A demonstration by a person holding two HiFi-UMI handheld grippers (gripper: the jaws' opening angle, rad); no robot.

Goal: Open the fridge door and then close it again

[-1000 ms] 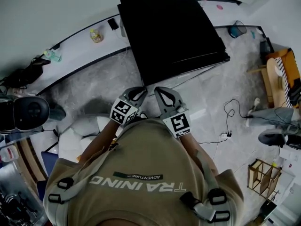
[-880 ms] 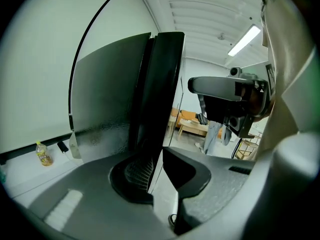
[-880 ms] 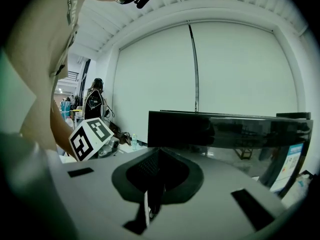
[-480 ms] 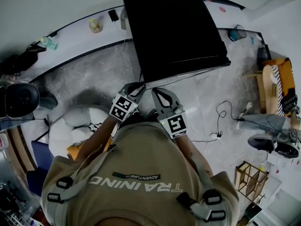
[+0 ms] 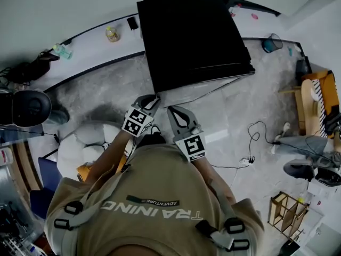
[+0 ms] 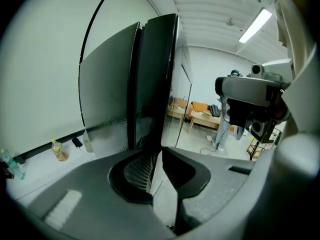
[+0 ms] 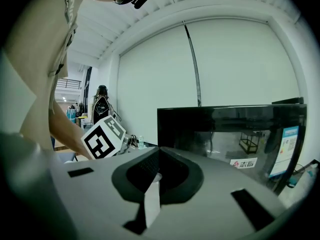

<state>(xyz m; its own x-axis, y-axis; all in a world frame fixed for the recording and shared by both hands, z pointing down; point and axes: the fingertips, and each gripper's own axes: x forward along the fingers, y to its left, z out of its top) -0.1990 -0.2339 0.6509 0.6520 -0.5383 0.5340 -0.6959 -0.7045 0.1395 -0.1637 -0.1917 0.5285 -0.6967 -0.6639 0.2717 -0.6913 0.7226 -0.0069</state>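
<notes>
1. Fridge [image 5: 192, 36]: tall, glossy black, backed against a pale wall. I'm standing right in front of it, looking down on its top.
2. Door looks shut. The front face sits flush w/ the body, and no view shows a gap or a lit interior. I can't make out a handle.
3. My left gripper [image 5: 151, 98] is just short of the fridge's front left corner, not touching it. Its jaws are pressed together w/ nothing between them.
4. Left gripper view looks along that corner: greyish side panel to one side, mirror-like front to the other, reflecting the room.
5. My right gripper [image 5: 172, 110] is beside the left one, a bit further back from the fridge front and also clear of it. Jaws clenched tip to tip, empty.
6. Right gripper view shows the fridge's dark front w/ a small sticker [image 7: 244, 163] on it. The left gripper's marker cube [image 7: 104, 136] sits nearer me.
7. Progress, as I judge it: nothing done yet. I have no grip on the door and it isn't open.
8. Left to do: reach the door edge, pull it open, then swing it shut again, i.e. the whole task.
9. Also in view: a small bottle [image 5: 111, 33] on the ledge left of the fridge.
</notes>
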